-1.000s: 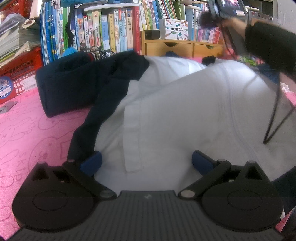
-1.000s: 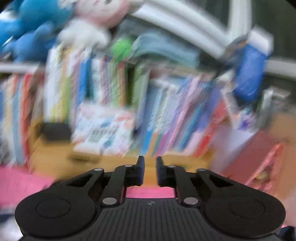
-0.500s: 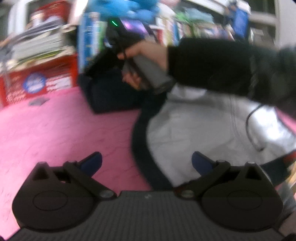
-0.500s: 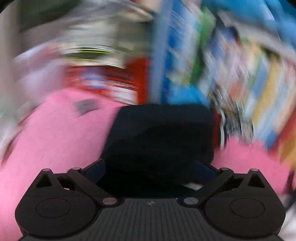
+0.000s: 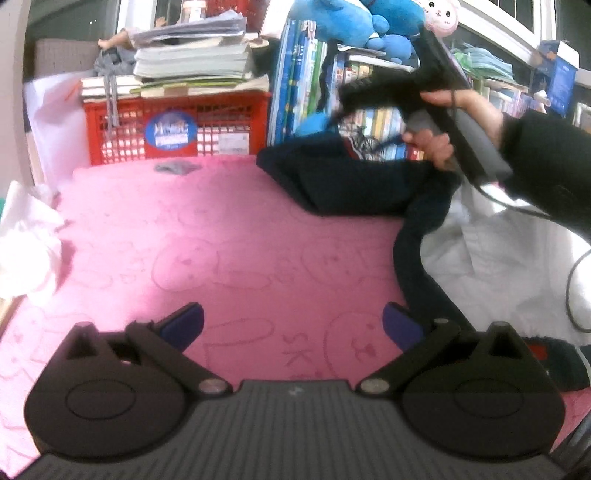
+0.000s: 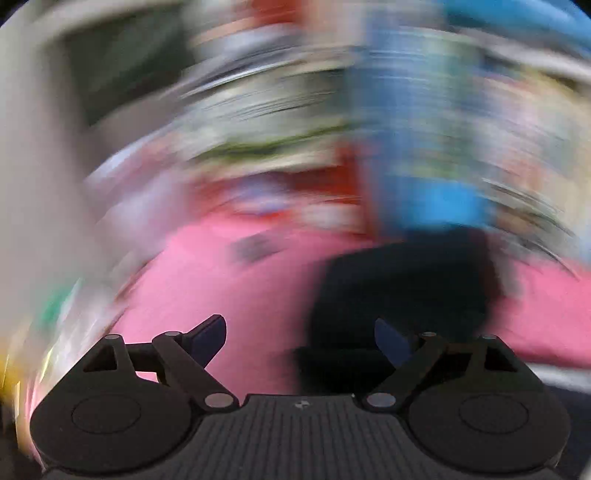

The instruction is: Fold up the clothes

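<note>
A white garment [image 5: 498, 258] with a navy sleeve and a bunched navy part [image 5: 351, 184] lies on the pink mat [image 5: 221, 240] at the right. My left gripper [image 5: 291, 314] hovers open over bare mat, left of the navy sleeve, with nothing between its fingers. In the left wrist view a hand [image 5: 432, 144] holds the right gripper above the navy cloth. The right wrist view is badly blurred. There my right gripper [image 6: 300, 326] stands wide with its jaws closing. The navy cloth [image 6: 399, 288] lies beyond its right finger, and the pads do not press on it.
At the back stand a red crate [image 5: 177, 129] with stacked books on top, a row of upright books [image 5: 295, 85] and blue plush toys [image 5: 354, 22]. Crumpled white paper [image 5: 26, 240] sits at the mat's left edge. A cable [image 5: 570, 288] hangs over the white garment.
My left gripper slid left off the white garment onto bare mat. The right gripper swung down from the bookshelf toward the navy cloth and went from shut to wide open.
</note>
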A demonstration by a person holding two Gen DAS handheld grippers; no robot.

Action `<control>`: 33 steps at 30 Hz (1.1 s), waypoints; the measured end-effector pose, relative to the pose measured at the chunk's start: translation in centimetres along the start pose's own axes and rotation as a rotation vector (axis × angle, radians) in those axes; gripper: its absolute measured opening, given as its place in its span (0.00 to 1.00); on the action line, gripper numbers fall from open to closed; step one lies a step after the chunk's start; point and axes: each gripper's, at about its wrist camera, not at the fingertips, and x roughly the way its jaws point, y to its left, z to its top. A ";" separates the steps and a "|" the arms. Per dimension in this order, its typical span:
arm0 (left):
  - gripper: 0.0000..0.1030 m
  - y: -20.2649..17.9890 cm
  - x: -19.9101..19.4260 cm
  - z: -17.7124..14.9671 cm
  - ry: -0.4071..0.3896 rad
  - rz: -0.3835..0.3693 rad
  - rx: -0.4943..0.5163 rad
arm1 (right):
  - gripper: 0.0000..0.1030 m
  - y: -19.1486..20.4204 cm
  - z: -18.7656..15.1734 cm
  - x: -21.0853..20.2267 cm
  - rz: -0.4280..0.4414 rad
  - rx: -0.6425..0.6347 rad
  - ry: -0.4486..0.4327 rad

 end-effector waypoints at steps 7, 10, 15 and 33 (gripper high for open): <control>1.00 0.8 0.8 -1.0 0.024 0.003 -0.045 | 0.81 -6.4 0.4 5.0 -0.074 0.263 0.112; 1.00 1.0 0.7 -1.4 0.009 0.002 -0.059 | 0.20 -5.5 0.4 6.5 -0.082 0.294 0.101; 1.00 1.2 0.9 -1.5 -0.005 0.001 -0.048 | 0.08 2.7 1.9 4.7 -0.065 0.054 -0.058; 1.00 1.0 0.9 -0.2 0.024 0.034 -0.117 | 0.65 0.6 -3.9 -5.8 -0.213 -0.373 -0.035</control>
